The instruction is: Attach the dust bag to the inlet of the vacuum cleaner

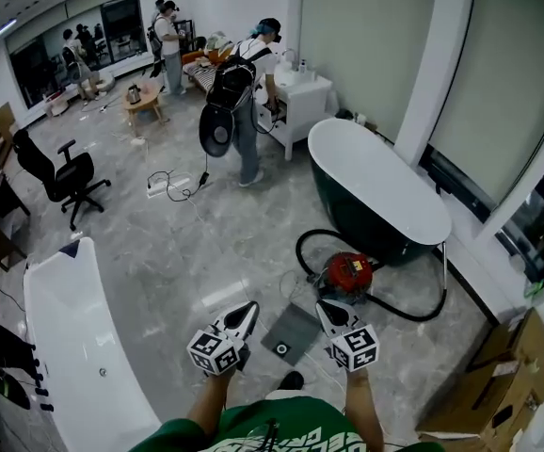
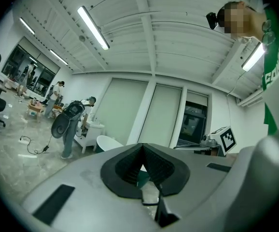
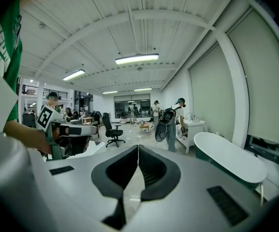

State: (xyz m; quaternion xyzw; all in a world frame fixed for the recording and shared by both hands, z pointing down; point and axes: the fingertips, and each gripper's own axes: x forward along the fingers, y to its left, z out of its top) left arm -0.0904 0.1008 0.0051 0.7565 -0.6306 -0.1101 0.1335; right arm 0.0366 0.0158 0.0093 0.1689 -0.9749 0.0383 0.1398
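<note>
A red vacuum cleaner stands on the marble floor with its black hose looped around it. A flat grey dust bag with a round hole lies on the floor just left of and nearer than the vacuum. My left gripper hovers above the bag's left side, and my right gripper hovers above its right side, close to the vacuum. Both are held level over the floor, apart from the bag. In the left gripper view the left gripper has its jaws meeting with nothing between them. The right gripper looks the same in its own view.
A dark bathtub with a white rim stands behind the vacuum. A white bathtub lies at the left. Cardboard boxes sit at the lower right. A person with a backpack, a black office chair and a power strip are farther off.
</note>
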